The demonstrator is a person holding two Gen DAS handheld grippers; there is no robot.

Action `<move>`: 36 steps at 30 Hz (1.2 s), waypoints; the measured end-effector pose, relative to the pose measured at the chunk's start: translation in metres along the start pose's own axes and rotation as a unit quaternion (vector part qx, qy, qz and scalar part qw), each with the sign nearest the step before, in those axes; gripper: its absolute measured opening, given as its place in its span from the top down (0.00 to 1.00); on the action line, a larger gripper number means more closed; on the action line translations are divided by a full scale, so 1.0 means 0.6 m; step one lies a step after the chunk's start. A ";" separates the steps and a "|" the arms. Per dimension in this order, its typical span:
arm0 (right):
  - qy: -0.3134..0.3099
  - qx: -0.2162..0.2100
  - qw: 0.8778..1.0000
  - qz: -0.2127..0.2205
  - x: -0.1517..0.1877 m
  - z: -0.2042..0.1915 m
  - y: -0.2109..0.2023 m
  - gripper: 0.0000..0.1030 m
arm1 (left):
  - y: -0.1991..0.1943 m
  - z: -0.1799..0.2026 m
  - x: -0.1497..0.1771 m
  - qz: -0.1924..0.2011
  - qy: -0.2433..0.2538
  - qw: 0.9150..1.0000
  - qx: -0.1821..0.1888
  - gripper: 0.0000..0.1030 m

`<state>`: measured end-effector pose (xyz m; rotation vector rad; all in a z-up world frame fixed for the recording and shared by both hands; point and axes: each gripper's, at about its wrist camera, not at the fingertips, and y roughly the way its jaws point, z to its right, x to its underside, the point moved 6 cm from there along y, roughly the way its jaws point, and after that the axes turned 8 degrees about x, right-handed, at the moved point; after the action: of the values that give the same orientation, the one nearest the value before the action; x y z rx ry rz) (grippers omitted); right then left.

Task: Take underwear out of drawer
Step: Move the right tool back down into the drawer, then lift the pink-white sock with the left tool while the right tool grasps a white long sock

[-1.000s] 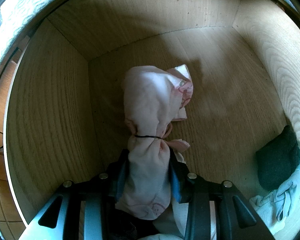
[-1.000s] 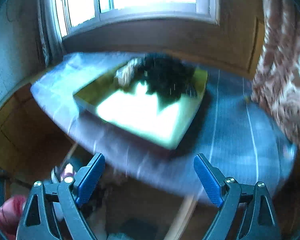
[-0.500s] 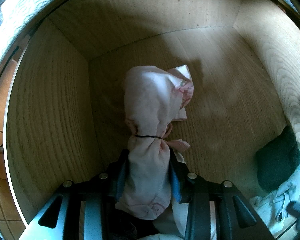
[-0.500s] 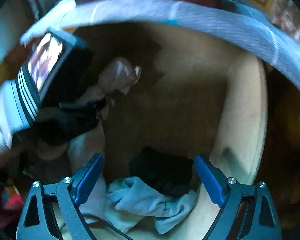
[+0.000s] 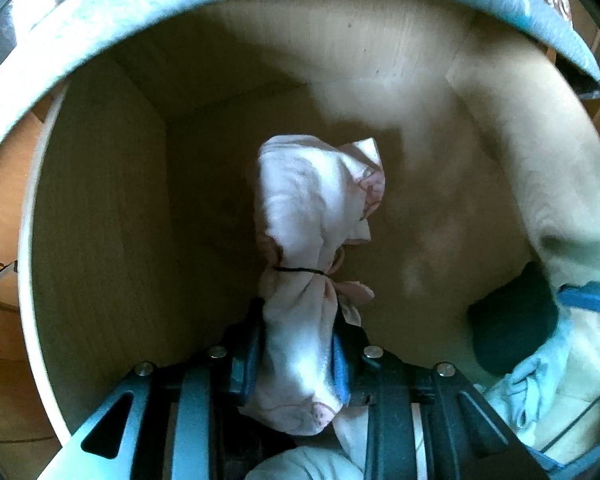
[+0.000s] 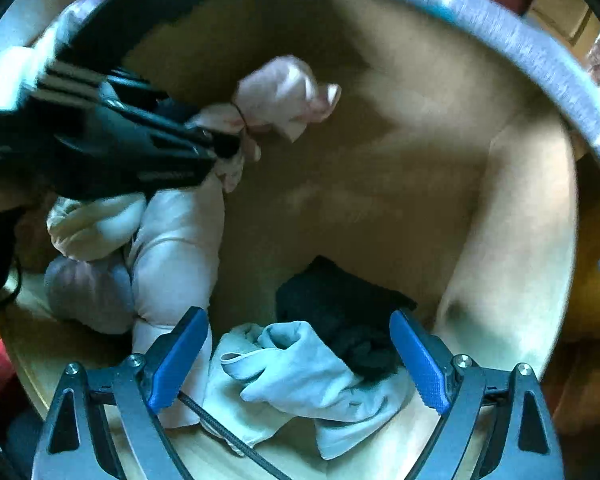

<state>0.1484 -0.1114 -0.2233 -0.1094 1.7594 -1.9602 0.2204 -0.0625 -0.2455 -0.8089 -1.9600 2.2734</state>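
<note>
We see our left gripper (image 5: 298,354) closing on a soft pink underwear bundle (image 5: 314,216) cinched by a thin black band, inside the pale wood-grain drawer (image 5: 100,208). Our right gripper (image 6: 298,360) gapes above crumpled blue cloth (image 6: 300,376) and dark fabric (image 6: 340,312).

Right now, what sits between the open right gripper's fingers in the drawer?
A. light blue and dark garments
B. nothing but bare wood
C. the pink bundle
A: in the right wrist view the right gripper hangs open over the light blue garment and the dark garment; the left gripper has the pink bundle.
</note>
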 end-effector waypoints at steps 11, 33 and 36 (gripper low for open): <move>0.014 -0.031 0.999 -0.009 -0.011 0.005 0.027 0.10 | -0.095 -0.008 0.010 0.042 -0.001 0.999 0.020 0.73; -0.020 -0.154 0.987 -0.039 -0.083 -0.074 0.077 0.27 | -0.209 -0.017 0.055 0.076 0.017 0.996 0.046 0.73; -0.034 -0.172 0.981 -0.079 -0.083 -0.096 0.109 0.28 | -0.206 -0.019 0.072 0.073 0.010 0.996 0.051 0.73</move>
<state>0.1900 -0.0414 -0.2815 -0.4415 2.0813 -1.7130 0.1504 -0.0115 -0.1470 -0.9914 -1.8143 2.4119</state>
